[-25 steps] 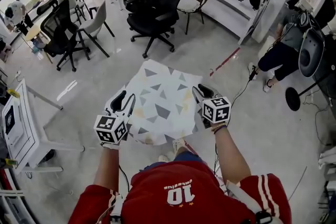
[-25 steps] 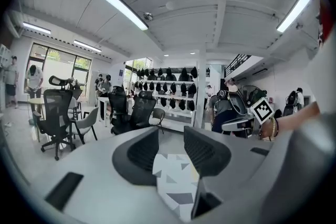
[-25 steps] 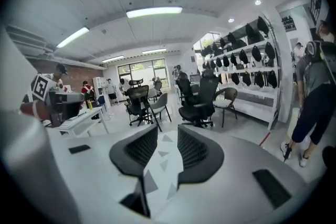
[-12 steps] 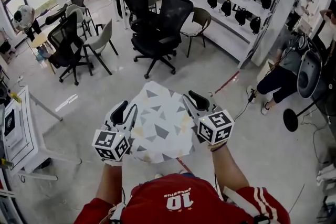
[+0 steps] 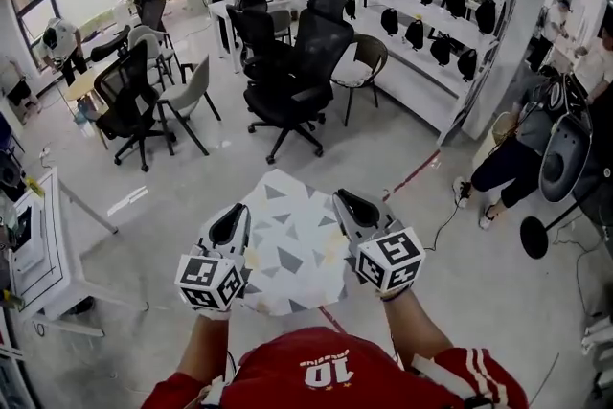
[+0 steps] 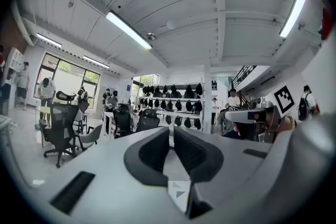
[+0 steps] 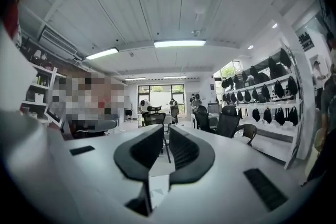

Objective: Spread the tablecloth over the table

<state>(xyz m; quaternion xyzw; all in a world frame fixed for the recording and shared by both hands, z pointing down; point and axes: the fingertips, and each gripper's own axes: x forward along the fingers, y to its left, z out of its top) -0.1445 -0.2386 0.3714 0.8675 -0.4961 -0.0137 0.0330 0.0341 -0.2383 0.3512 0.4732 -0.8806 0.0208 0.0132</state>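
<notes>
The left gripper [image 5: 230, 227], its jaws just closing, and the right gripper [image 5: 352, 209] each clamp the tablecloth [image 5: 292, 256] aloft.

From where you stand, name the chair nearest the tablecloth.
The tall black swivel chair straight ahead of the tablecloth; the grey chair and the rest stand farther off.

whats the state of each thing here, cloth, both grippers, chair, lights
tablecloth: folded, held up in the air between both grippers, not spread on a table
left gripper: jaws have just been closing, now gripping the tablecloth's edge
right gripper: jaws nearly together, gripping the tablecloth's other edge
black office chair: empty
ceiling lights: on
</notes>
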